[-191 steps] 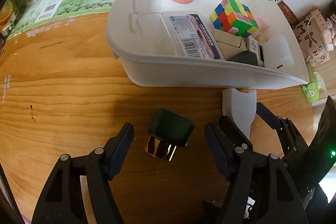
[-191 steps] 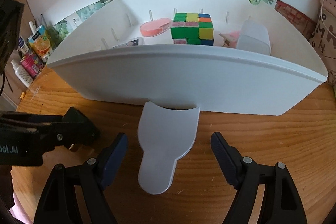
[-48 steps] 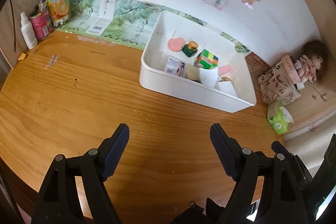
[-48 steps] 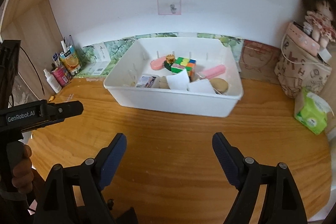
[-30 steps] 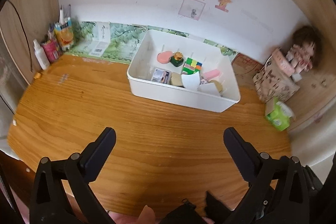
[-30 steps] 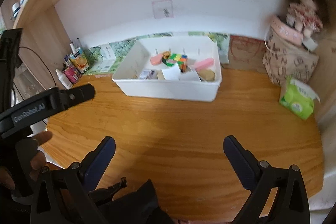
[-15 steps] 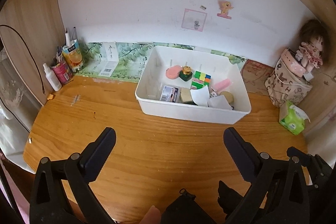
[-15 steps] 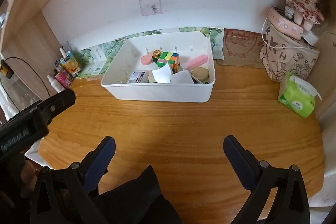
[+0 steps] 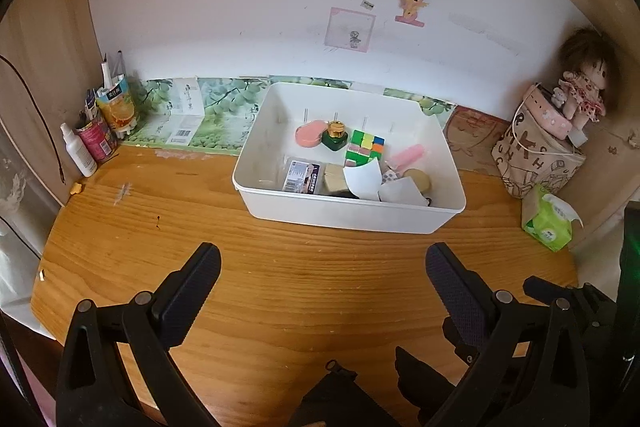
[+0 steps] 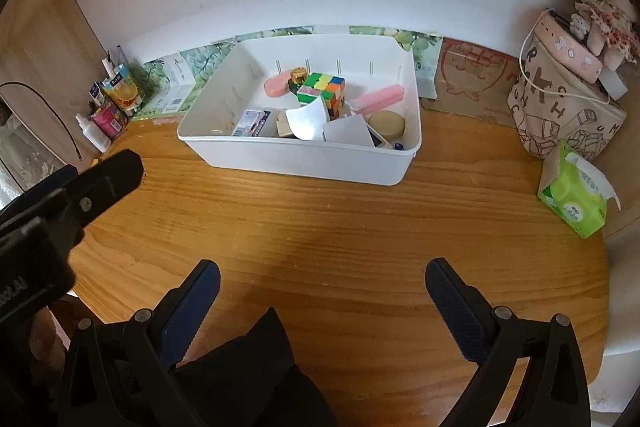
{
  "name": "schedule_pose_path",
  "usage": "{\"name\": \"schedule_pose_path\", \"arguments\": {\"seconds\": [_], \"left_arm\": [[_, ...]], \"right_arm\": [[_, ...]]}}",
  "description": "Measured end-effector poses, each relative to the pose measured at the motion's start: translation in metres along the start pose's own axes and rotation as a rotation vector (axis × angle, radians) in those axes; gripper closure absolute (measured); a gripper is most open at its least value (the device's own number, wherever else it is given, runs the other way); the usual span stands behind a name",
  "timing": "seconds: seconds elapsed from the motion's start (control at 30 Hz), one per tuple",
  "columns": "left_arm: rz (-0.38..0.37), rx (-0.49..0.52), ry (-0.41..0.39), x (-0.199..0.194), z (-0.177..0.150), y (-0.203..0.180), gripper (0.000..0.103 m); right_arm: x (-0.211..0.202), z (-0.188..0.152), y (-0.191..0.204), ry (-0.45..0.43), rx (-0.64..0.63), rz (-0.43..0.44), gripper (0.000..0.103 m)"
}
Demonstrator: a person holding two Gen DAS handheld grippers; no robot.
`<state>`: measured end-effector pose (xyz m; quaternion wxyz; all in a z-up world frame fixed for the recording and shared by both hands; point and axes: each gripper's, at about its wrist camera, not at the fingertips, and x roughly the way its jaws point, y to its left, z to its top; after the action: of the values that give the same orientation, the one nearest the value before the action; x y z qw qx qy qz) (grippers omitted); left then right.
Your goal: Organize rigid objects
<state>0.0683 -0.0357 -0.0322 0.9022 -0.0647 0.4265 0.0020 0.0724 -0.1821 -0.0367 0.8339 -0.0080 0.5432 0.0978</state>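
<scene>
A white plastic bin [image 9: 352, 215] [image 10: 304, 163] stands at the back of the wooden desk. It holds a colour cube [image 9: 365, 147] [image 10: 325, 89], a green bottle with a gold cap [image 9: 334, 138], a pink oval case [image 9: 309, 133], a pink bar [image 10: 380, 98], a white scoop [image 9: 366, 181] [image 10: 308, 121], a barcoded box [image 9: 302, 177] and a round tan lid [image 10: 386, 123]. My left gripper [image 9: 322, 267] is open and empty, held high and well back from the bin. My right gripper [image 10: 322, 281] is open and empty, also far back.
Bottles and a juice carton [image 9: 116, 107] stand at the back left corner. A patterned bag with a doll [image 9: 540, 155] and a green tissue pack [image 9: 550, 225] sit at the right. The left gripper's body [image 10: 60, 203] shows at the left of the right wrist view.
Both grippers have pulled back and up from the bin over the last seconds, open and empty. The green bottle and white scoop, earlier on the desk, now lie in the bin.
</scene>
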Motion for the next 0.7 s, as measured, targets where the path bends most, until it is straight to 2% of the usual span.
{"name": "schedule_pose_path", "arguments": {"seconds": [0.7], "left_arm": [[0.031, 0.043, 0.013, 0.0039, 0.0009, -0.0047, 0.001]], "right_arm": [[0.0059, -0.0016, 0.005, 0.036, 0.002, 0.002, 0.0]]}}
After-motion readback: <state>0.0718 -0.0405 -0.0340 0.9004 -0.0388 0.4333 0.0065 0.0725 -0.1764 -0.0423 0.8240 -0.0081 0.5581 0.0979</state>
